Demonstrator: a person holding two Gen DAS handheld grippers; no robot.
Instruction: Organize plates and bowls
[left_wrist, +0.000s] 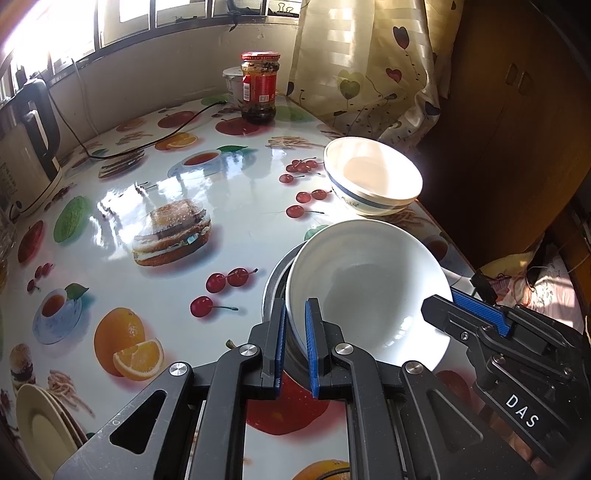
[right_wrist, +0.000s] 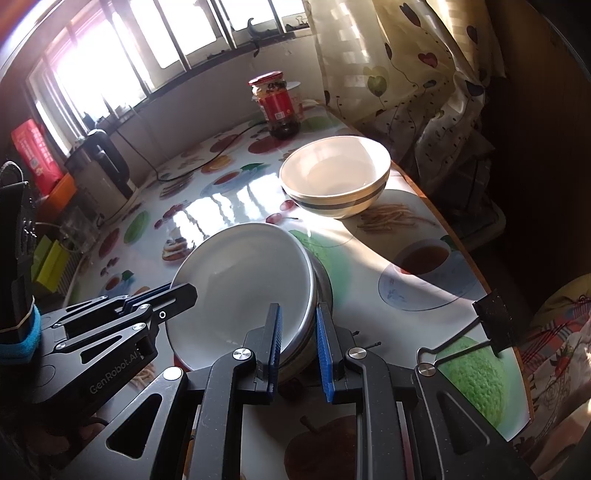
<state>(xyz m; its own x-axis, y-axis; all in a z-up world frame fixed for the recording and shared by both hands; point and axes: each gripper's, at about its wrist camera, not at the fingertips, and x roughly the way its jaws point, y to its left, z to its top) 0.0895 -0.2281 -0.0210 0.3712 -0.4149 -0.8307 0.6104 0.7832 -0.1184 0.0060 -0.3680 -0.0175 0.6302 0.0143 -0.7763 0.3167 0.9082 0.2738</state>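
Over the metal bowl (right_wrist: 321, 291), both grippers (left_wrist: 295, 347) (right_wrist: 297, 350) pinch the white bowl's (left_wrist: 369, 288) rim.

A glossy fruit-and-burger-printed tabletop (left_wrist: 110, 229) carries a red-lidded glass jar of dark preserve (left_wrist: 259, 88) at its far end, just before a white plastic tub (left_wrist: 232, 79). A black-handled electric kettle (left_wrist: 35, 122) stands left, its black cable (left_wrist: 147, 140) trailing across. Heart-patterned cream curtain (left_wrist: 365, 66) hangs behind.

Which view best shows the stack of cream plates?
The left wrist view: the stack of cream plates sits at its lower-left corner on the fruit-print table, edges fanned out. The right wrist view does not show the plates at all.
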